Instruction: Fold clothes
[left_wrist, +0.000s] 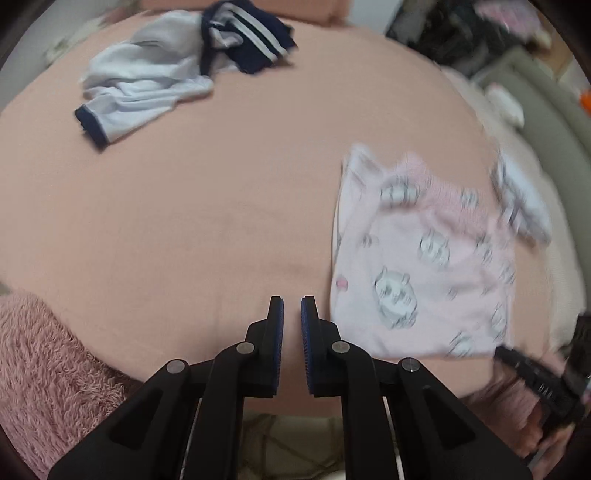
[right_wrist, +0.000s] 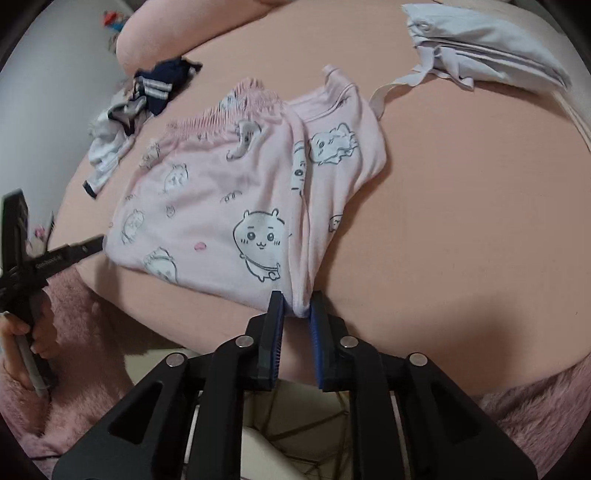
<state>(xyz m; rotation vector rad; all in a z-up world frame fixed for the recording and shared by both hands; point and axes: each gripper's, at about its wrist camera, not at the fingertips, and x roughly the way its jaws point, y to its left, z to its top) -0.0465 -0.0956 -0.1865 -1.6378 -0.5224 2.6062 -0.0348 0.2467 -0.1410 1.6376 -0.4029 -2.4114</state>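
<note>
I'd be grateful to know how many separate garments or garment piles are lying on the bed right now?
3: the pink printed garment held by the right gripper, the crumpled white-and-navy clothes at the far side, and a folded white pile. More may lie outside view.

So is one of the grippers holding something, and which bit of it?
Yes. The right gripper pinches the pink pajama shorts by a bunched near edge. The left gripper holds nothing; its narrow gap is empty.

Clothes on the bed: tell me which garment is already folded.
The pale blue-white garment at the far right of the bed, lying in flat stacked layers. The navy-trimmed white top is crumpled, and the pink printed garment is spread out, pinched by the right gripper.
</note>
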